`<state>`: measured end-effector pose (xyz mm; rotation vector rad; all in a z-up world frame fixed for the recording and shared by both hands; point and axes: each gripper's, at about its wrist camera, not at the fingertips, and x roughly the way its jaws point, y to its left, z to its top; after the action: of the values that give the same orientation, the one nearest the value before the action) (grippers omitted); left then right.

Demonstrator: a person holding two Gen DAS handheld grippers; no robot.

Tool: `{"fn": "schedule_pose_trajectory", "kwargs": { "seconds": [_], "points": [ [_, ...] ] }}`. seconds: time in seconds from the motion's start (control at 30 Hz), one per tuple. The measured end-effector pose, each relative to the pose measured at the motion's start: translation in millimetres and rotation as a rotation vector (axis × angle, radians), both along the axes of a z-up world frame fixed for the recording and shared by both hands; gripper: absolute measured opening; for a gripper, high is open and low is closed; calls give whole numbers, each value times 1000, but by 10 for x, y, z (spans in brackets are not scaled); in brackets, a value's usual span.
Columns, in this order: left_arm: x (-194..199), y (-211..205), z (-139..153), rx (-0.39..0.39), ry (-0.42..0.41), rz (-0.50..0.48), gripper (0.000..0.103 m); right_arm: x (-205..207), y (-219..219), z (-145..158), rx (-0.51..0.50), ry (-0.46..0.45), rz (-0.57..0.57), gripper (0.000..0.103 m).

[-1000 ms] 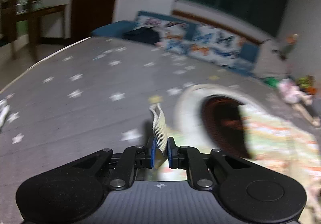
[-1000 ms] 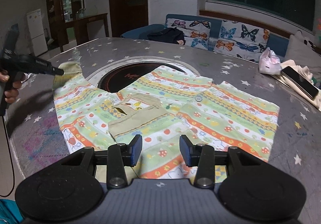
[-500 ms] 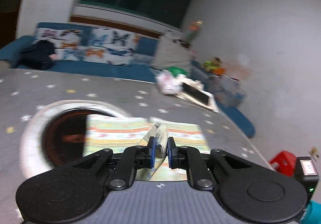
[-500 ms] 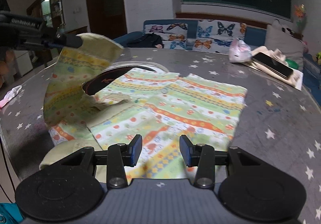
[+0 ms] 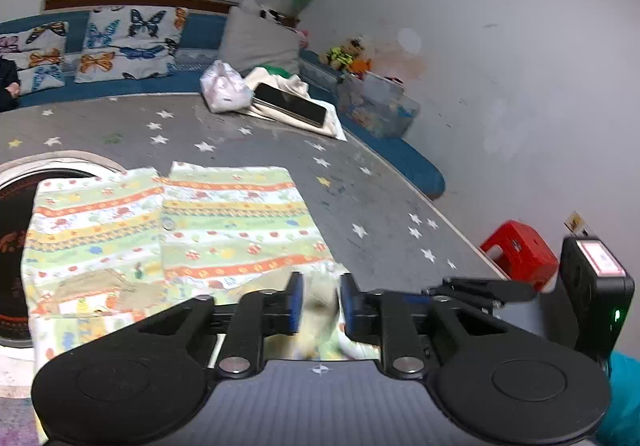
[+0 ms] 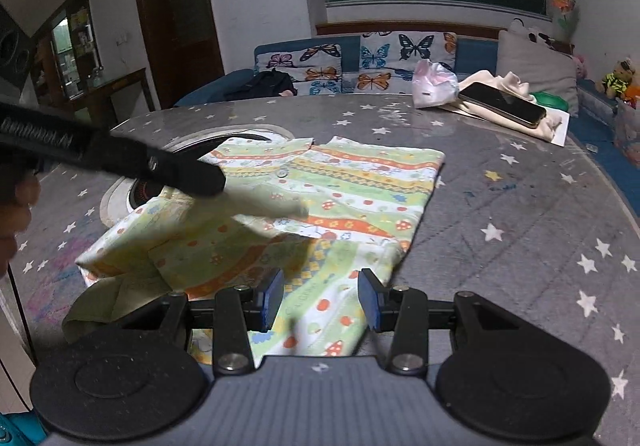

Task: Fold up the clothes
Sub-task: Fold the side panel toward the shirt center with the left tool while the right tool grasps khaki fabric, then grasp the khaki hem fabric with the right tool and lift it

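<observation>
Jaws: left gripper [image 5: 319, 302] pinching sleeve [image 6: 264, 202] over shirt [image 6: 360, 182] on table [image 6: 520, 230]; right gripper [image 6: 320, 296] hovering agape, empty. Lay sleeve flat, edges aligned w/ body.

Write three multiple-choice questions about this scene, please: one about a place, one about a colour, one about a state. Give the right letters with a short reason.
1. Where does the phone lie?
A. on the folded cream cloth
B. on the shirt
C. on the sofa

2. What colour is the stool beside the table?
A. blue
B. red
C. white

3. What is the state of the right hand-held gripper?
A. shut on the shirt
B. shut on nothing
C. open

Answers: 1 A, the phone rests on the cream cloth at the table's far side. 2 B, the stool is red. 3 C, its pads stand apart above the patterned shirt, while the left hand-held gripper pinches the sleeve.
</observation>
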<state>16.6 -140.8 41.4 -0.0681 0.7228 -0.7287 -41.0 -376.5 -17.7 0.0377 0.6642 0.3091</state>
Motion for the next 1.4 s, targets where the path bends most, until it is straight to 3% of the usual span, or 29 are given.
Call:
{"fn": "schedule_pose_trajectory", "kwargs": {
  "seconds": [0.07,0.27,0.57,0.63,0.7,0.77,1.1,1.27,1.4],
  "points": [
    [-12,80,10,17,-14,4,47,5,-20,8,7,2,-6,41],
    [-49,318,38,68,-55,16,48,62,-18,31,54,22,2,40],
    [-37,1137,-157,273,-27,198,48,307,265,-191,78,104,47,39],
    [-92,1205,-247,281,-10,205,48,330,317,-231,71,112,48,37],
    [-143,1242,-326,283,0,206,48,333,366,-229,49,107,48,28],
    [-182,1250,-354,271,-1,201,48,340,379,-211,38,108,40,8],
    [84,868,-433,202,-9,142,46,248,441,-57,-28,48,31,11],
    [272,813,-556,201,28,167,44,269,422,-75,-66,33,-2,13],
    [317,838,-619,208,39,178,44,291,481,-32,-57,2,40,18]
  ]
}}
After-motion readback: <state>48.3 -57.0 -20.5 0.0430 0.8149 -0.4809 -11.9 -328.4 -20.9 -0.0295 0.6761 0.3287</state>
